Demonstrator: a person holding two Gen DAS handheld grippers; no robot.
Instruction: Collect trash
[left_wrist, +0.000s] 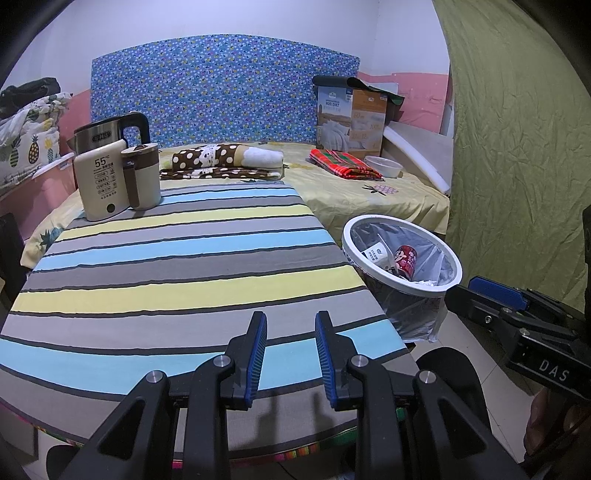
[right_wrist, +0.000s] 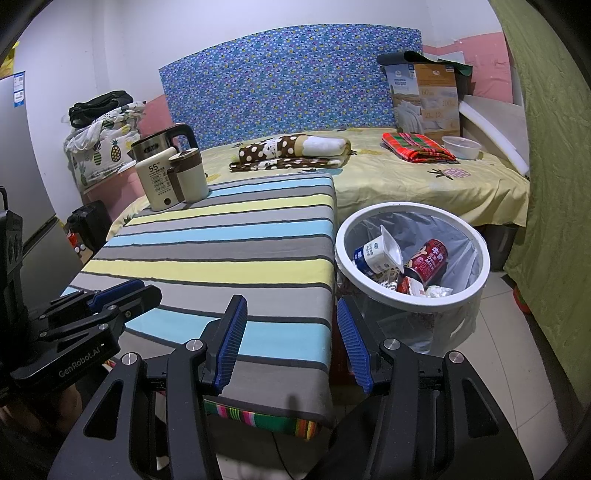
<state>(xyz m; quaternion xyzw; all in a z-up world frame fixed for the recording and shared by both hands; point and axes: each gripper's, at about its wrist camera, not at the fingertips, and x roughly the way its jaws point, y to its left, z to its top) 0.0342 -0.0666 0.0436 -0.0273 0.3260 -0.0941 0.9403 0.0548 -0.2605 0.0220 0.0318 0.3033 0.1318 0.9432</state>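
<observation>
Bedroom walls in white and pink rise behind a bed (right_wrist: 424, 192) with a yellow pineapple-print sheet and a blue floral headboard (left_wrist: 225, 85). Against the bed's foot stands a table under a striped cloth (left_wrist: 177, 266) of grey, blue and yellow bands. On its far left corner stand a steel electric kettle (left_wrist: 107, 133), a cream water warmer marked 55 (left_wrist: 101, 181) and a cream cup with a brown lid (left_wrist: 142, 177), the three crowded together. On the bed lie a brown polka-dot blanket (right_wrist: 291, 151), a folded red plaid cloth (right_wrist: 417, 146), a clear plastic bowl (right_wrist: 461, 147) just beside that cloth, and a quilt box (right_wrist: 424, 99) upright against the headboard. Right of the table, on the tiled floor, sits a white-rimmed trash bin (right_wrist: 413, 295) lined with a clear bag; inside it lie a red drink can (right_wrist: 428, 262), a white yogurt cup (right_wrist: 376, 254) tipped on its side, and some crumpled scraps. An olive-green curtain (left_wrist: 517, 147) hangs at the far right. The left gripper (left_wrist: 290, 356) hovers over the near edge of the table, its blue pads parted by a narrow gap with nothing between them. The right gripper (right_wrist: 291, 341) hangs over the table's near right corner, jaws spread wider and empty, its right finger just short of the bin.
</observation>
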